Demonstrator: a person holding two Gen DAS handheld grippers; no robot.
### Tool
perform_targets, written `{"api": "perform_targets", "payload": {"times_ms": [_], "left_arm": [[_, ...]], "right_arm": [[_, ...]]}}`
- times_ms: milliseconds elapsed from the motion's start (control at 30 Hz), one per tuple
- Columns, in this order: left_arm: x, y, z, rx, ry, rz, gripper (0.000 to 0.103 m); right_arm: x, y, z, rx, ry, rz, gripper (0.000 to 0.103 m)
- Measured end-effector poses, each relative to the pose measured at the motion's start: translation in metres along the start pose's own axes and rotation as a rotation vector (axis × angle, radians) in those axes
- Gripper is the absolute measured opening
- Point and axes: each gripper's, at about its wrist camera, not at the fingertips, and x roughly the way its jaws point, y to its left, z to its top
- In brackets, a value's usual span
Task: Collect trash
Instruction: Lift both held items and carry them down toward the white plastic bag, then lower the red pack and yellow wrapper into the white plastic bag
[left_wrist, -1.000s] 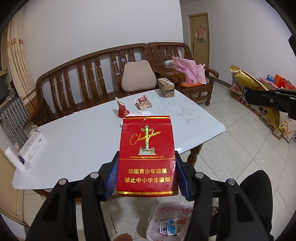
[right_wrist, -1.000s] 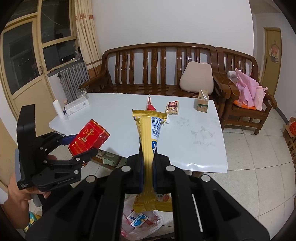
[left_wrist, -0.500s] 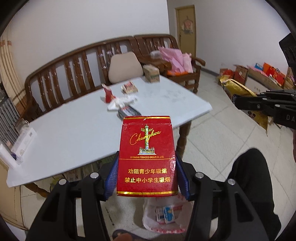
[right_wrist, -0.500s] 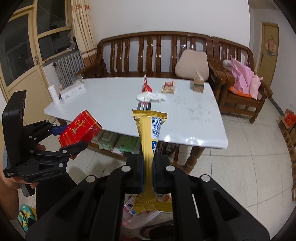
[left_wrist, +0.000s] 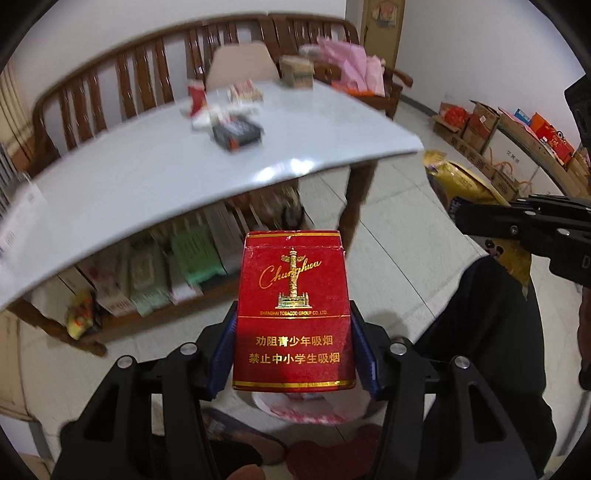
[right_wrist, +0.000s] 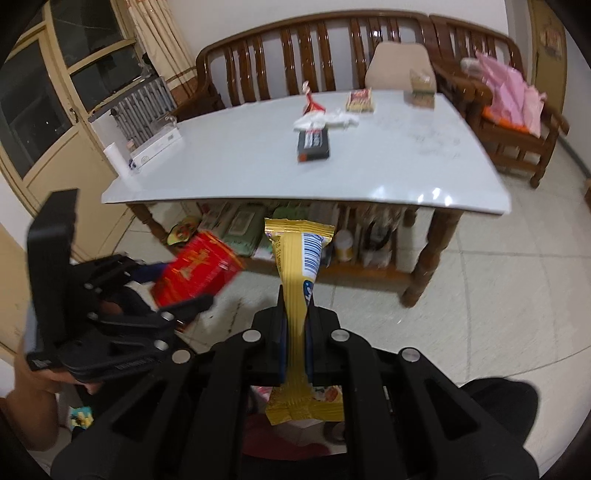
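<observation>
While left gripper (left_wrist: 293, 354) clamps stiff, light red pack (left_wrist: 293, 314) by sides, right gripper (right_wrist: 295, 345) pinches limp, crinkly gold wrapper (right_wrist: 297, 295) mid-length.

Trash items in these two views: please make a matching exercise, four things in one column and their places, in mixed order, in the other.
Things:
1. red cigarette pack
2. yellow wrapper
3. black box
4. pink bag

Places:
a. on the white table
b. on the wooden chair
c. in the left gripper
d. in the right gripper

Pairs: 1-c, 2-d, 3-a, 4-b
</observation>
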Motion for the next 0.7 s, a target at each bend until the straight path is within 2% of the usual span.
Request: {"api": "perform_targets", "payload": {"times_ms": [100,367,467,700], "left_arm": [[0.02,0.0,-0.013,-0.023,0.058,-0.034,0.053],[0.074,0.007,-0.043,-0.052,0.176,0.0,0.053],[0.089,0.008,-0.052,-0.062,0.208,-0.008,0.053],[0.127,0.009,-0.06,-0.046,0.264,0.04,0.053]], "right_arm": [[0.02,0.002,-0.012,0.024,0.046,0.013,0.007],[0.078,-0.012,-0.036,0.096,0.162,-0.012,0.007],[0.096,-0.015,-0.042,0.103,0.205,-0.023,0.007],[0.143,-0.023,-0.056,0.129,0.303,-0.041,0.007]]}}
